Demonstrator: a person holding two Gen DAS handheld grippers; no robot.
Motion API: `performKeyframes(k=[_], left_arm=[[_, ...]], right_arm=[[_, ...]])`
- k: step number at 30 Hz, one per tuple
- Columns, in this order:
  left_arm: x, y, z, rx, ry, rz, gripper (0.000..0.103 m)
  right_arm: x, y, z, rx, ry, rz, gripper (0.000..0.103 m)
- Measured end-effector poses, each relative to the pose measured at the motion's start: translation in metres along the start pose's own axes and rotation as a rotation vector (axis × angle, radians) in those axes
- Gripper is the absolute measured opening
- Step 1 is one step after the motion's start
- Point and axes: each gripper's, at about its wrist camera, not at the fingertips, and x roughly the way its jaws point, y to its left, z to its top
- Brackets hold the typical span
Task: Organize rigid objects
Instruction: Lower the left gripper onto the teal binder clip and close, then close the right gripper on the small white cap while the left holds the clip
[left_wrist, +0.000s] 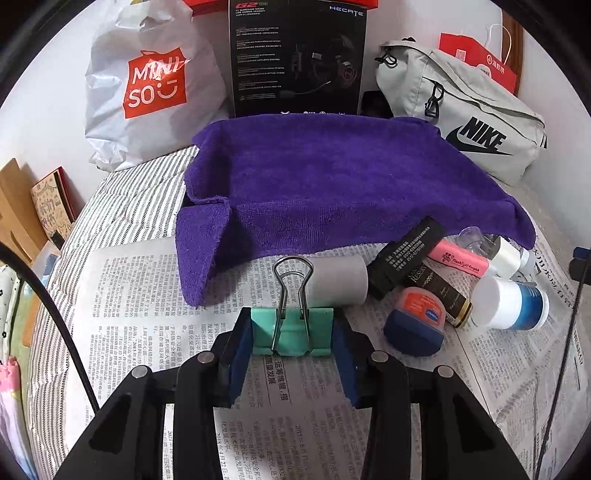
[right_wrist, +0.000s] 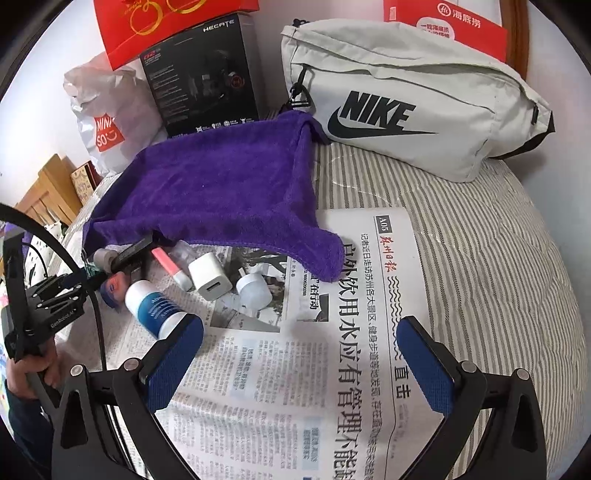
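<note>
Teal steel binder clip (left_wrist: 291, 332), on the newspaper (left_wrist: 147, 295) at 6 o'clock from the purple towel (left_wrist: 332, 184), is clamped by the left hand-held gripper (left_wrist: 291, 338): light, stiff, slippery; hold its flat sides; right hand-held gripper (right_wrist: 299, 354) gapes empty

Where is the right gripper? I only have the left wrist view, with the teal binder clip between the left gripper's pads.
Observer: The right gripper hangs over the newspaper, to the right of the pile of small items.
Operator: Is it holding anything?
Observer: No. Its jaws stand wide open, with only newsprint between them.
Operator: What lies nearest to it?
Observer: The white bottle with the blue label, on its side just beside the gripper, on the picture's left.
</note>
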Motion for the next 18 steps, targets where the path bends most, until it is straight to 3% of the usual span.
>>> performKeyframes(k=[3, 7, 11, 13, 18], left_arm=[[0.001, 0.000, 0.000, -0.001, 0.000, -0.002, 0.039], [0.000, 0.000, 0.000, 0.001, 0.000, 0.000, 0.039], [0.001, 0.000, -0.001, 0.005, 0.000, 0.004, 0.040], [0.000, -0.001, -0.001, 0.002, 0.000, 0.002, 0.040], [0.001, -0.001, 0.000, 0.002, 0.000, 0.001, 0.040]], right_arm=[[0.013, 0.000, 0.003, -0.014, 0.003, 0.004, 0.096], [0.034, 0.014, 0.004, -0.097, 0.034, 0.059, 0.074], [0.044, 0.031, 0.004, -0.183, 0.012, 0.095, 0.070], [0.048, 0.036, 0.003, -0.209, 0.005, 0.129, 0.062], [0.056, 0.046, -0.001, -0.296, -0.023, 0.095, 0.043]])
